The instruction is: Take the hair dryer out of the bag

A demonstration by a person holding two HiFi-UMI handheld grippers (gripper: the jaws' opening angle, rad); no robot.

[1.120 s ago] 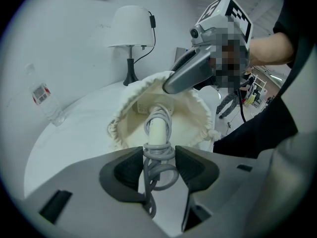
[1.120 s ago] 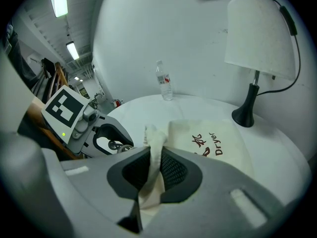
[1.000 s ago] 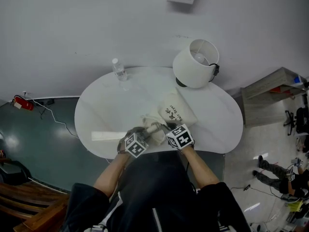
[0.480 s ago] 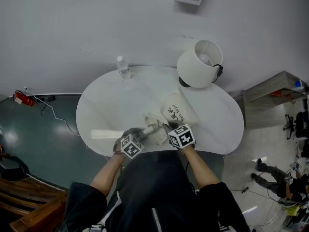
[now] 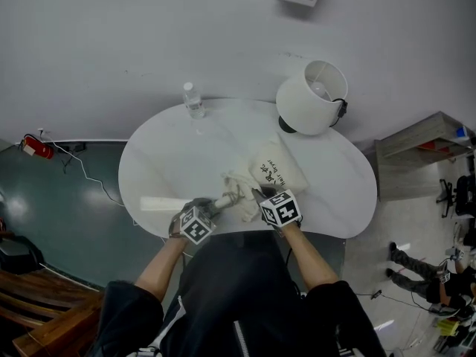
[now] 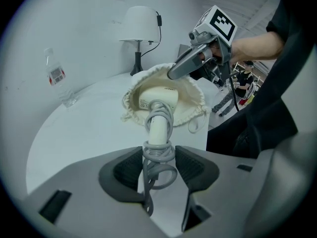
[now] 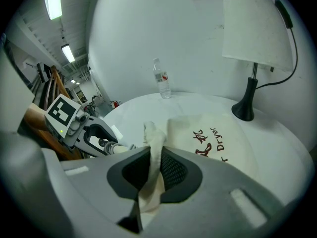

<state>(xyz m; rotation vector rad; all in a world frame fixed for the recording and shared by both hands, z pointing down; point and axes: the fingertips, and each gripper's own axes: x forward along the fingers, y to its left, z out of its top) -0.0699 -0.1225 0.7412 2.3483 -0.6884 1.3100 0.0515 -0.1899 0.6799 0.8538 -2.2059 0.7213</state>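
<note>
A cream hair dryer (image 6: 157,101) lies head-first in the open mouth of a cream drawstring bag (image 6: 194,108), its handle (image 6: 158,131) wound with grey cord and sticking out toward me. My left gripper (image 6: 159,157) is shut on that handle end. In the head view the left gripper (image 5: 210,207) sits at the table's front edge, left of the bag (image 5: 277,172). My right gripper (image 7: 154,165) is shut on a fold of the bag's rim, and the printed bag (image 7: 218,143) spreads beyond it. Seen from above, the right gripper (image 5: 260,197) is at the bag's near end.
The round white table (image 5: 163,162) carries a white-shaded lamp (image 5: 311,99) at the back right and a water bottle (image 5: 193,100) at the back. A flat white strip (image 5: 159,204) lies near the front left edge. A wooden shelf (image 5: 420,143) stands to the right.
My left gripper has moved left along the table's front edge with the dryer's handle, drawing it further from the bag. The right gripper has stayed put on the bag.
</note>
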